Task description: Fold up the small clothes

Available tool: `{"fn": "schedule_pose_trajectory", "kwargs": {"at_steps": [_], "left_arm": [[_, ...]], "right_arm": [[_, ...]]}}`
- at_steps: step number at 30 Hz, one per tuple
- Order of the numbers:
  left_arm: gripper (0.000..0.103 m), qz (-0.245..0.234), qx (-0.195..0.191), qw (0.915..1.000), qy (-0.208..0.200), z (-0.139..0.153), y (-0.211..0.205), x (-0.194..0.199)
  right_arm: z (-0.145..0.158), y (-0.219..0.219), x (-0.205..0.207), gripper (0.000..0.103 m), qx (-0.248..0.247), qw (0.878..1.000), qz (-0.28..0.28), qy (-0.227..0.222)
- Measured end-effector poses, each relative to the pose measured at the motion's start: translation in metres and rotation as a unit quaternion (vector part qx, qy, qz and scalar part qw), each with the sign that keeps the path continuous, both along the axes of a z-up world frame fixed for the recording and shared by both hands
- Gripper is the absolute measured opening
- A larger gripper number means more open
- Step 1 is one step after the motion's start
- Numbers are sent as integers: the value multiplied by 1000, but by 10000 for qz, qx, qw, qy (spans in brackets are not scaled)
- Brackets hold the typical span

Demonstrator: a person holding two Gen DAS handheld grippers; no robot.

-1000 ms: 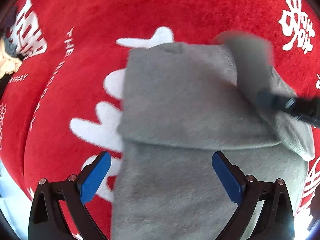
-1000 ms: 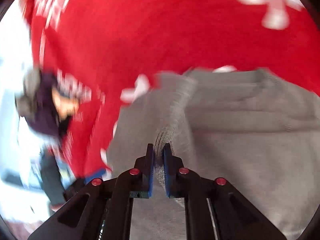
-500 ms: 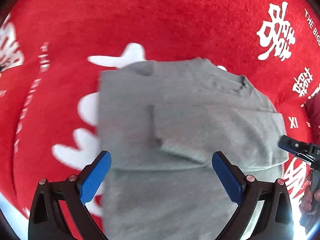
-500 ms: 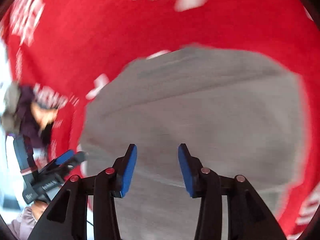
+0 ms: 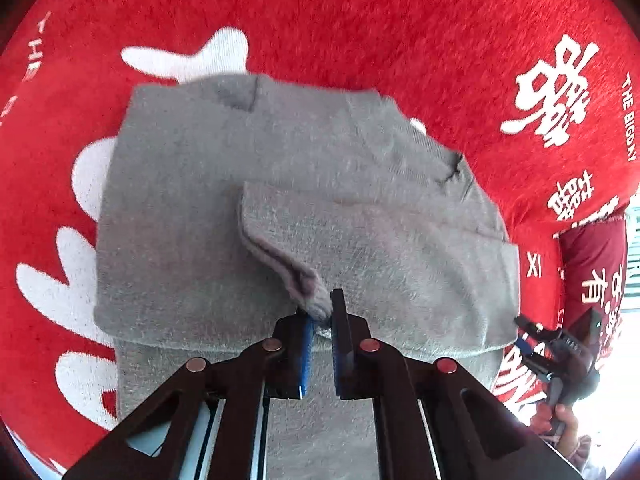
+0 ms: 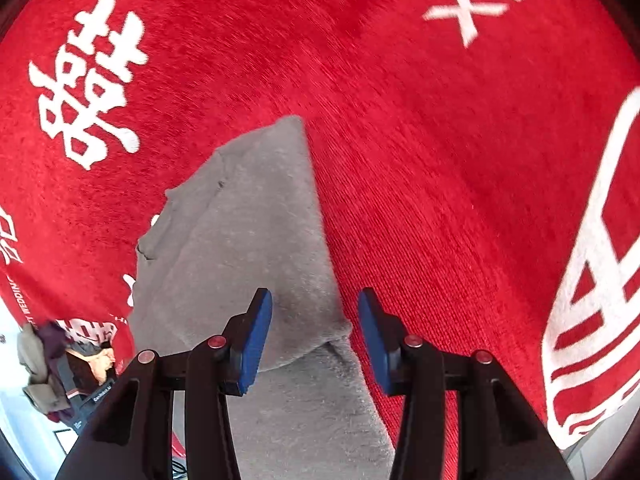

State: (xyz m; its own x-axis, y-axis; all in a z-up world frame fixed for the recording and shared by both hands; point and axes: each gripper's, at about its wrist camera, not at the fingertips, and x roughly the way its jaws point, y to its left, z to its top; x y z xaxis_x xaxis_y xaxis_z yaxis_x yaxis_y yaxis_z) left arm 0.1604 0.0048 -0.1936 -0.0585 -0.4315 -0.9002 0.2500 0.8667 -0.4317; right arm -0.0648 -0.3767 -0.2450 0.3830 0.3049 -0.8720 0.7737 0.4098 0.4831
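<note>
A small grey sweater (image 5: 192, 208) lies partly folded on a red blanket (image 5: 400, 20). One sleeve is laid across its body. My left gripper (image 5: 322, 314) points down at it and is shut on the sleeve's cuff end (image 5: 310, 294), which bunches up between the blue pads. My right gripper (image 6: 316, 320) hangs open above the folded garment's near right corner (image 6: 320, 332) with nothing pinched. In the left wrist view the right gripper (image 5: 528, 340) shows at the sweater's right edge.
The red blanket (image 6: 460, 160) bears large white characters and letters. A hand (image 5: 564, 420) holds the right gripper's handle. A heap of other clothes (image 6: 44, 368) lies off the blanket's left edge. Bare blanket spreads right of the sweater.
My left gripper went from wide open to shut on the sleeve cuff. My right gripper let go of the sleeve, opened and swung across to the sweater's right side.
</note>
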Motion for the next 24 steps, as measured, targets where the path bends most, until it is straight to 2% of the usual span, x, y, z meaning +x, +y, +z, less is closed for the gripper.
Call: {"fn": "schedule_pose_trajectory", "kwargs": {"at_steps": [2, 4, 10, 12, 14, 17, 18, 19, 24], "left_arm": [[9, 100, -150, 9996, -223, 13, 4, 0], [9, 133, -139, 9991, -389, 20, 11, -1], [9, 162, 224, 9994, -184, -9, 26, -11], [10, 285, 200, 9990, -267, -9, 28, -16], [17, 291, 364, 9984, -317, -6, 27, -19], [48, 253, 782, 9953, -519, 2, 28, -22], [62, 262, 925, 9936, -596, 6, 30, -22], [65, 267, 1016, 9923, -663, 10, 33, -23], [65, 255, 1173, 9902, -715, 17, 43, -22]], "right_arm": [[0, 4, 5, 49, 5, 10000, 72, -11], [2, 4, 10, 49, -68, 9998, 191, -55], [-10, 2, 18, 49, -183, 9984, 516, 147], [-7, 5, 24, 48, -436, 9960, 755, 176], [-3, 11, 30, 48, -717, 9904, 1135, 316], [1, 18, 33, 52, -988, 9825, 1473, 571], [2, 18, 32, 54, -1024, 9814, 1490, 646], [4, 19, 31, 54, -1038, 9811, 1480, 684], [12, 28, 23, 54, -1005, 9819, 1450, 690]]}}
